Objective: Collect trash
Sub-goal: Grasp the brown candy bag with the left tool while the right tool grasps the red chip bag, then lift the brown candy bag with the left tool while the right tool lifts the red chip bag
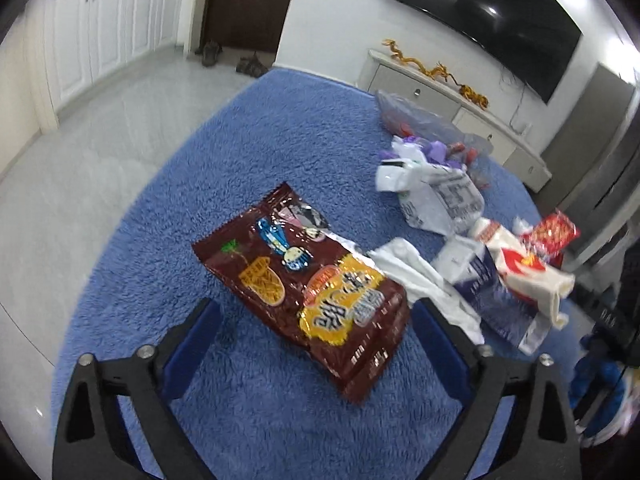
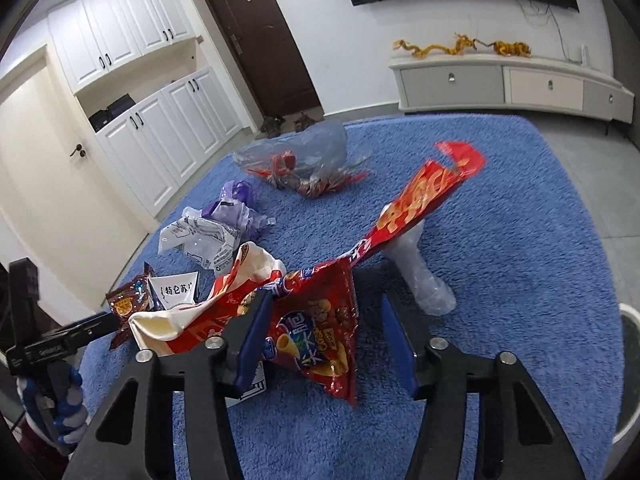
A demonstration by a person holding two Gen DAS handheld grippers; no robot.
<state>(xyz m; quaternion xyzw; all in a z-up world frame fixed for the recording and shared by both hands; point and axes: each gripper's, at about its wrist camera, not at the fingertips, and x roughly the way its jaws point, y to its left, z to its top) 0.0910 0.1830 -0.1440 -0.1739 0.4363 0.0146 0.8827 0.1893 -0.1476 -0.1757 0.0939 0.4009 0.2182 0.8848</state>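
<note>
While the brown bag (image 1: 308, 292) lies between the spread jaws of the left gripper (image 1: 316, 316), long axis slanting toward the rug's (image 1: 280, 128) far edge, a red wrapper (image 2: 316, 328) is seen within the right gripper (image 2: 324, 320), jaws apart, seemingly unclamped.

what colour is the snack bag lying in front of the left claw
Dark brown crinkly snack bag with a yellow label; left wrist view shows it best.

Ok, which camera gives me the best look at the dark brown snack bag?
The left wrist view: the dark brown snack bag lies nearly whole on the blue rug between the open left gripper fingers. The right wrist view shows only its corner behind other wrappers.
</note>
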